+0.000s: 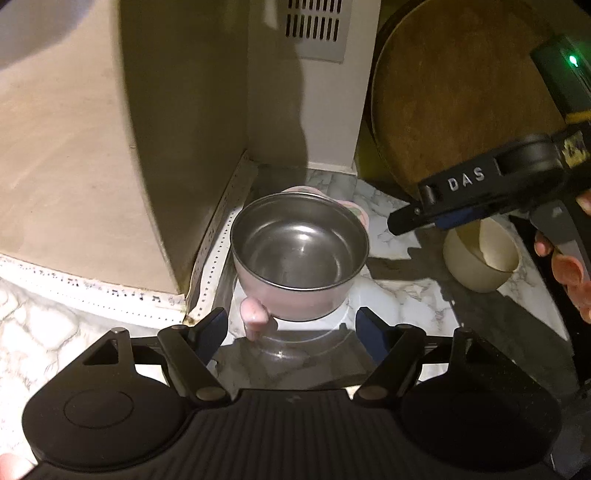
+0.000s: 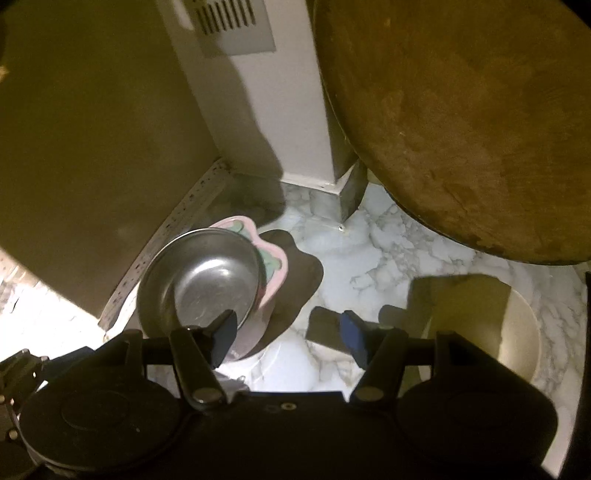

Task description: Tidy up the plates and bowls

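From the left wrist camera, the steel bowl (image 1: 300, 254) sits at the centre of the picture on the marble table (image 1: 391, 295), stacked on a pink dish (image 1: 255, 314) whose rim peeps out at 12 o'clock and whose lobe shows at 7 o'clock of the bowl; a clear glass plate (image 1: 295, 343) lies beneath them. The bowl is empty. The left gripper (image 1: 291, 334) has its fingers spread apart with nothing between them, just short of the bowl's near side. A beige wall panel (image 1: 166, 147) stands close at 9 o'clock of the bowl, a white column with a vent (image 1: 316, 26) at 12 o'clock, and a round wooden board (image 1: 461, 96) leans upright at 2 o'clock. The right gripper (image 1: 406, 221) reaches in from 3 o'clock, held by a hand (image 1: 569, 269), above a cream bowl (image 1: 480, 258) that stands empty on the table. From the right wrist camera, the steel bowl (image 2: 201, 278) lies at 9 o'clock of the centre, on the pink dish (image 2: 271, 266), hard by the beige panel (image 2: 92, 166). The right gripper (image 2: 288, 332) has its fingers apart over bare marble (image 2: 369, 240), gripping nothing; its left finger (image 2: 221, 332) overlaps the bowl's rim in the picture, and I cannot tell whether they touch. The cream bowl (image 2: 524, 343) sits at 4 o'clock, partly shadowed, and the wooden board (image 2: 461, 122) fills 1 o'clock.
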The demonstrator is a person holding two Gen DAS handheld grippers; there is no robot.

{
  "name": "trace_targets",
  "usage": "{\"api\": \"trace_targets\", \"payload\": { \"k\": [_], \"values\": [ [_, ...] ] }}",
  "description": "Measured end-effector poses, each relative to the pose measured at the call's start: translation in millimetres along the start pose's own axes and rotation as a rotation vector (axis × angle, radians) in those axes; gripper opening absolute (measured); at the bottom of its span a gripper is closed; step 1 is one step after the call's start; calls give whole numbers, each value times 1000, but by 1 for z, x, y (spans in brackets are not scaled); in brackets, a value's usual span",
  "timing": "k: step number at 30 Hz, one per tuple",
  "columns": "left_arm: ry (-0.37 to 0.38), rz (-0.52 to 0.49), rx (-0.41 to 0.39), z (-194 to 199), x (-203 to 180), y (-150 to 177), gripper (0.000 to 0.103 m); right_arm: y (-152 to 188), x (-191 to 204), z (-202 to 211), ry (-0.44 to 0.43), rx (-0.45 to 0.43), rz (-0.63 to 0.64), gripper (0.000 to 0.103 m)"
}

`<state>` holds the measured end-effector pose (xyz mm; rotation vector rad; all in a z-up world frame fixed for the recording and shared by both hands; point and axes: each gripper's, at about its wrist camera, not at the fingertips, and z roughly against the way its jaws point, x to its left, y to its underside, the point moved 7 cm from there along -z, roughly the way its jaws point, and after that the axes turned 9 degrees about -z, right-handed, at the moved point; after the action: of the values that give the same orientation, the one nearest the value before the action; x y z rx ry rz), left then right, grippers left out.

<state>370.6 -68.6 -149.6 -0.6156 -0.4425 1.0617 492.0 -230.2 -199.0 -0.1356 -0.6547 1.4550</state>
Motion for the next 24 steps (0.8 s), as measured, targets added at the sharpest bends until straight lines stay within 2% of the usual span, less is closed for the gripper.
{"api": "trace_targets", "payload": {
  "k": [9,15,19,21,22,24],
  "values": [
    [1,-36,5,-23,-1,-7,75,-10,-4,-30,-7,43,-18,59],
    [10,-46,-2,-31,-7,-17,73,-8,-3,-47,-38,87,-43,51],
    [14,-47,-4,-31,-6,-18,73,0,2,-56,-60,137,-46,36],
    [15,-37,-2,-31,-4,-19,73,1,5,-55,-80,141,-44,26],
    [16,-35,-2,-33,-3,-20,73,0,7,-55,-94,146,-41,18],
    [13,-34,-3,-33,-2,-21,73,-2,10,-52,-62,138,-17,16]
  ]
}}
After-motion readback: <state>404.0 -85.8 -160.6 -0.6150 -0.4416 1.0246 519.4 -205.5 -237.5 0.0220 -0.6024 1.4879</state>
